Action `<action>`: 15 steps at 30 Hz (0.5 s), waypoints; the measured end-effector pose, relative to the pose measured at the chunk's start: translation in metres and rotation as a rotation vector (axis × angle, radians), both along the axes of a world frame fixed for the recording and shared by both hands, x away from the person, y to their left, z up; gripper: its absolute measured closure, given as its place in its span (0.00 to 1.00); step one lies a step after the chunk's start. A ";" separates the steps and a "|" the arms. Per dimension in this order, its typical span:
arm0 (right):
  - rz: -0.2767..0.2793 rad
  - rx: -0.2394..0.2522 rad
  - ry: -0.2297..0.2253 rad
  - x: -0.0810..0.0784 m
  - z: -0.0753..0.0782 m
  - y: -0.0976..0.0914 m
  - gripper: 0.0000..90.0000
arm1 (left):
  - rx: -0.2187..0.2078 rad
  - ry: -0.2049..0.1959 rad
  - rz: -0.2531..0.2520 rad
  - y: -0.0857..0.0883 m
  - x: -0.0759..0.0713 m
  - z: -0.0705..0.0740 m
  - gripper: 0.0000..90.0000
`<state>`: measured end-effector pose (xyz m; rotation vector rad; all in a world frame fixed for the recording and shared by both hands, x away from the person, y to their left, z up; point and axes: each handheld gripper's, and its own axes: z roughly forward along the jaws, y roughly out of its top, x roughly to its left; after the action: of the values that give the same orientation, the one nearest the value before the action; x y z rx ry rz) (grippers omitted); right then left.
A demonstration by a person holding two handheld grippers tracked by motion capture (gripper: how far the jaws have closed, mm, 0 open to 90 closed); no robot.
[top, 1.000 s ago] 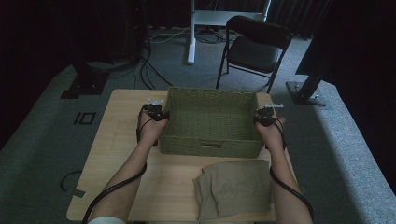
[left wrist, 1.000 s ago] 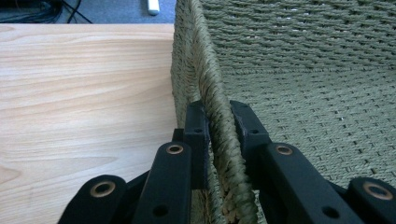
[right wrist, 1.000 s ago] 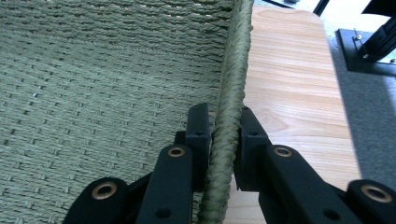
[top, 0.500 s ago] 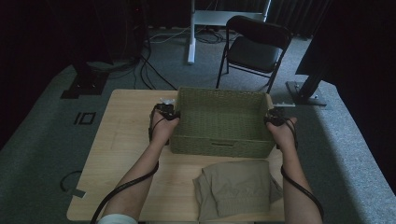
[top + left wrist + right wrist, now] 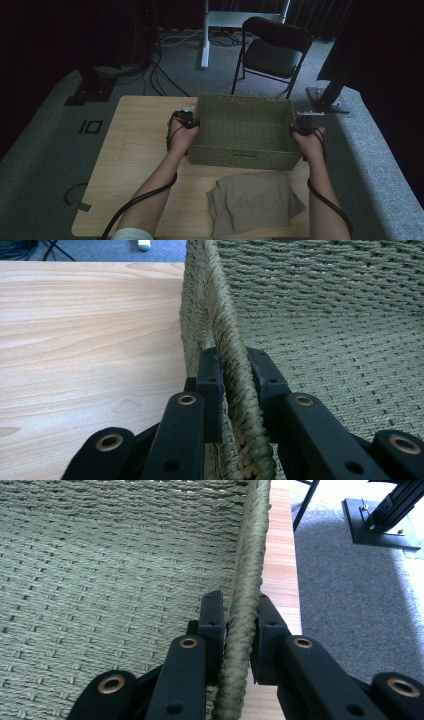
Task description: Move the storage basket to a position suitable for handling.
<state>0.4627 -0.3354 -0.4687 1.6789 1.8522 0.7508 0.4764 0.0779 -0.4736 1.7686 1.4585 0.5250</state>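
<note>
A green woven basket [image 5: 243, 131] stands on the wooden table [image 5: 135, 145], toward its right side. My left gripper [image 5: 192, 121] is shut on the basket's left wall; in the left gripper view the braided rim [image 5: 227, 355] is pinched between the two black jaws of that gripper [image 5: 234, 371]. My right gripper [image 5: 298, 125] is shut on the basket's right wall, and the right gripper view shows the rim [image 5: 247, 580] clamped in that gripper [image 5: 239, 612]. The basket's inside looks empty. A folded beige cloth [image 5: 255, 201] lies on the table in front of the basket.
A black folding chair [image 5: 272, 50] stands beyond the table. Cables and stand bases [image 5: 90, 90] lie on the grey carpet around it. The table's right edge [image 5: 282, 580] runs close beside the basket's right wall. Bare wood spreads left of the basket.
Both hands have carried the basket to the right across the table, still gripping its two side walls. The cloth has stayed put.
</note>
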 end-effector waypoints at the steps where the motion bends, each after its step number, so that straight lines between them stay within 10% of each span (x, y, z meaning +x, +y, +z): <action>1: 0.001 -0.002 0.000 0.000 0.000 -0.001 0.87 | 0.001 -0.001 0.000 -0.001 0.000 0.000 0.88; 12: -0.002 -0.014 0.002 -0.001 0.000 -0.003 0.86 | 0.023 -0.006 -0.023 -0.004 0.000 0.001 0.86; 15: -0.005 0.020 -0.021 -0.002 0.003 -0.006 0.71 | 0.037 -0.011 -0.058 -0.003 0.001 0.001 0.79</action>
<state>0.4608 -0.3417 -0.4656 1.6816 1.8313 0.7839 0.4771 0.0745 -0.4723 1.8287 1.3935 0.5338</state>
